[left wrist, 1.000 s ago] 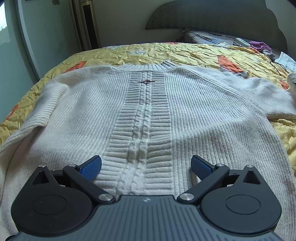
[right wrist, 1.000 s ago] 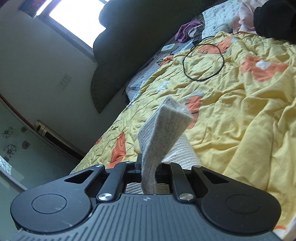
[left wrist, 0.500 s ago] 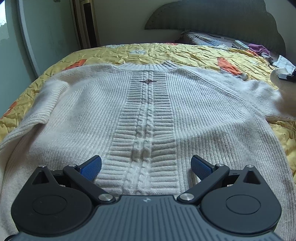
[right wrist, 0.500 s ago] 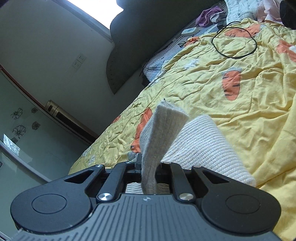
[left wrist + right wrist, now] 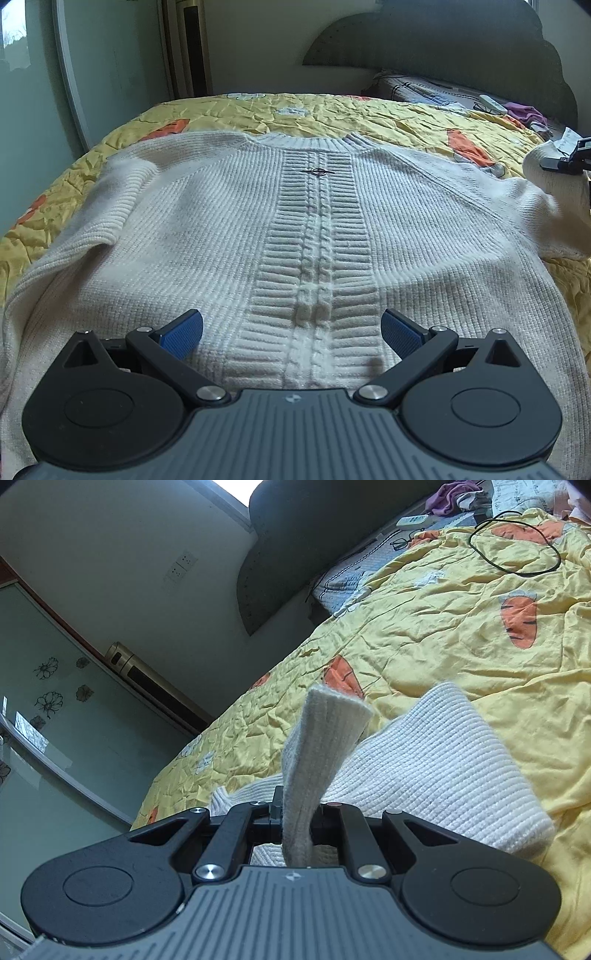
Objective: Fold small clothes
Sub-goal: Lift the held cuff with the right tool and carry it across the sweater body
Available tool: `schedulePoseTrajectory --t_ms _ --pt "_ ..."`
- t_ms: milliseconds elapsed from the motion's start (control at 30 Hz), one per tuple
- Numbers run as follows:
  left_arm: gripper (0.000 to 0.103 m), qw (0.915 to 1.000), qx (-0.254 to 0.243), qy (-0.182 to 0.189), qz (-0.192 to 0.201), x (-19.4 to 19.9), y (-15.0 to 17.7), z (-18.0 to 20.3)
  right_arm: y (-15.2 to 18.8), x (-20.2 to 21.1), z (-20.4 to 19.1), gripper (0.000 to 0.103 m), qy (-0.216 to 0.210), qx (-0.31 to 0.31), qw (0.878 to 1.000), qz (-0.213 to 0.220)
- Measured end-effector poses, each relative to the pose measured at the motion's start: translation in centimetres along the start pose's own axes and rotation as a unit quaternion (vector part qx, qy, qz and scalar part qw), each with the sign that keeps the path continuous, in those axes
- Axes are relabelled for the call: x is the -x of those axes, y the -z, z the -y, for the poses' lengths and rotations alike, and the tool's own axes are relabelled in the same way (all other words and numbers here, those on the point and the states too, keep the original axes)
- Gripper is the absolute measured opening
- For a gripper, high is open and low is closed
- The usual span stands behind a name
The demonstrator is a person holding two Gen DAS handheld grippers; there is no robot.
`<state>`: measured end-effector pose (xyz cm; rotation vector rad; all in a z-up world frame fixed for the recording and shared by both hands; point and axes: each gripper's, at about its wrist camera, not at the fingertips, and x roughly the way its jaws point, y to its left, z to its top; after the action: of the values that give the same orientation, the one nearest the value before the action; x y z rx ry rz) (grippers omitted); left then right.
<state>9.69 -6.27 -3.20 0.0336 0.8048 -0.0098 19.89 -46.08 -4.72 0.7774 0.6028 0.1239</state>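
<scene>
A cream cable-knit sweater (image 5: 229, 236) lies front up on the yellow bedspread (image 5: 369, 114), collar away from me. My left gripper (image 5: 291, 332) hovers open over its hem, blue pads wide apart with nothing between them. My right gripper (image 5: 297, 812) is shut on the ribbed cuff (image 5: 325, 738) of the sweater's right sleeve (image 5: 436, 764), which stands up between the fingers. In the left wrist view that gripper (image 5: 561, 164) shows at the right edge, lifting the sleeve end (image 5: 546, 173) above the bed.
A grey headboard (image 5: 461, 44) and pillow area with a remote (image 5: 491, 103) and purple cloth (image 5: 524, 110) lie at the far end. A black cable loop (image 5: 517, 542) rests on the bedspread. Glass wardrobe doors (image 5: 44, 709) stand along the left.
The right gripper carried the sleeve cuff inward toward the sweater body, dragging more sleeve with it. It came into the left wrist view at the right edge. The left gripper stayed open over the hem.
</scene>
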Motion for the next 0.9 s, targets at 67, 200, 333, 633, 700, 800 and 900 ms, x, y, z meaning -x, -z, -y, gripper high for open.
schedulePoseTrajectory --t_ms 67,200,333,633,700,800,900 --pt "0.103 1.0 0.006 -0.003 0.0 0.0 -0.1 -0.6 0.2 -0.3 -0.4 0.014 -0.001 0.004 1.0 -0.004" --pt "0.103 0.9998 0.014 -0.012 -0.001 -0.1 -0.1 -1.4 0.6 -0.9 -1.3 0.014 -0.005 0.007 1.0 -0.01" --pt "0.103 0.9996 0.011 -0.026 -0.003 -0.2 0.0 -1.9 1.2 -1.5 -2.2 0.014 -0.011 0.007 1.0 -0.016" --pt "0.103 0.9994 0.015 -0.03 -0.006 -0.1 0.1 -2.7 2.8 -3.2 -5.0 0.014 -0.031 0.009 0.999 -0.033" --pt "0.103 0.9994 0.017 -0.03 -0.006 -0.2 0.2 -2.9 3.2 -3.8 -5.6 0.014 -0.033 0.008 0.999 -0.038" --pt "0.103 0.9993 0.02 -0.031 -0.008 -0.3 0.2 -3.2 3.9 -4.6 -6.5 0.014 -0.038 0.004 0.998 -0.045" --pt "0.103 0.9992 0.023 -0.031 -0.009 -0.4 0.2 -3.6 4.7 -5.6 -7.5 0.014 -0.048 -0.002 0.998 -0.052"
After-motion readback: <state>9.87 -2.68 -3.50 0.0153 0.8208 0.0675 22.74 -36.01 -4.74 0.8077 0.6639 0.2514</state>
